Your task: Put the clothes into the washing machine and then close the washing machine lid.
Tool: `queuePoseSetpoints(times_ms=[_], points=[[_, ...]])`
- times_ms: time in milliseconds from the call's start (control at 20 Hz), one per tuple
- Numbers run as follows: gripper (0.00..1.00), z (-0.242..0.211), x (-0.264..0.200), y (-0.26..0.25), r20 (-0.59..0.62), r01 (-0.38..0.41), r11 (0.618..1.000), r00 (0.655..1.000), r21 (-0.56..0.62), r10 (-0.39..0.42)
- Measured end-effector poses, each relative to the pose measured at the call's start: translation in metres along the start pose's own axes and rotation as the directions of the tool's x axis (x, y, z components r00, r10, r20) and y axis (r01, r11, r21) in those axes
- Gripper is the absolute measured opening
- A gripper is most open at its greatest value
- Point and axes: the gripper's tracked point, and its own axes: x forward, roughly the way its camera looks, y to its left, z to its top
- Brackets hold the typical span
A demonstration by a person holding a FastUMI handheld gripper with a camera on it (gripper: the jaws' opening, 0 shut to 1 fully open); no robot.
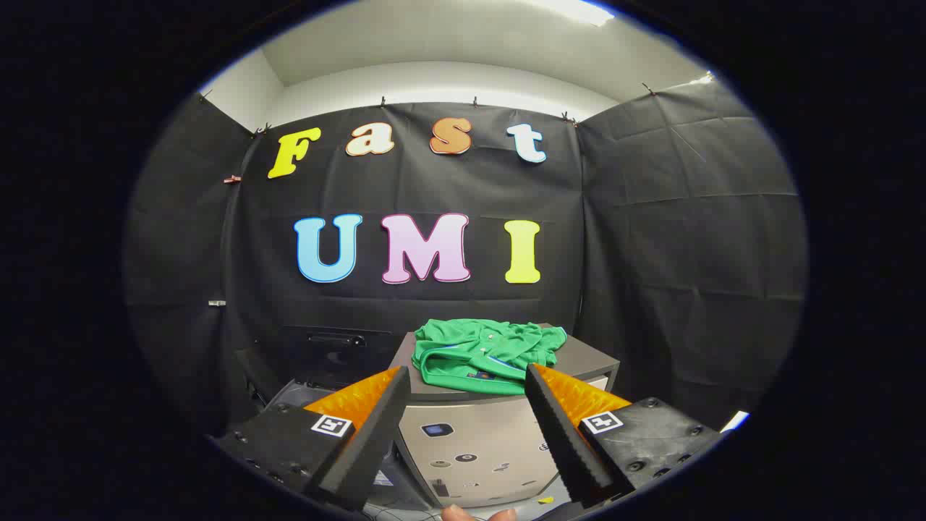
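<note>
A crumpled green shirt (485,351) lies on the flat grey top of a boxy unit (586,358) with a pale front panel (477,441) that bears small stickers. My gripper (466,378) is open, with nothing between its fingers. It hangs in front of the unit and short of the shirt, which shows in the gap between the two fingertips. To the left of the unit and lower down stands a dark appliance (325,347) with a raised black panel and a handle. I cannot tell whether that panel is the washing machine's lid.
Black cloth walls close the booth behind and on both sides. A person's fingertips (470,514) show just below the gripper. Cables and small bits lie on the floor (405,506) at the foot of the unit.
</note>
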Motion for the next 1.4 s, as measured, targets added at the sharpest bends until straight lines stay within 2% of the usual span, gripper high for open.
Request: queuePoseSetpoints(times_ms=[1400], points=[[0.99,0.0002,0.0046,0.0036,-0.004,0.0,1.0,1.0,-0.01,-0.001]])
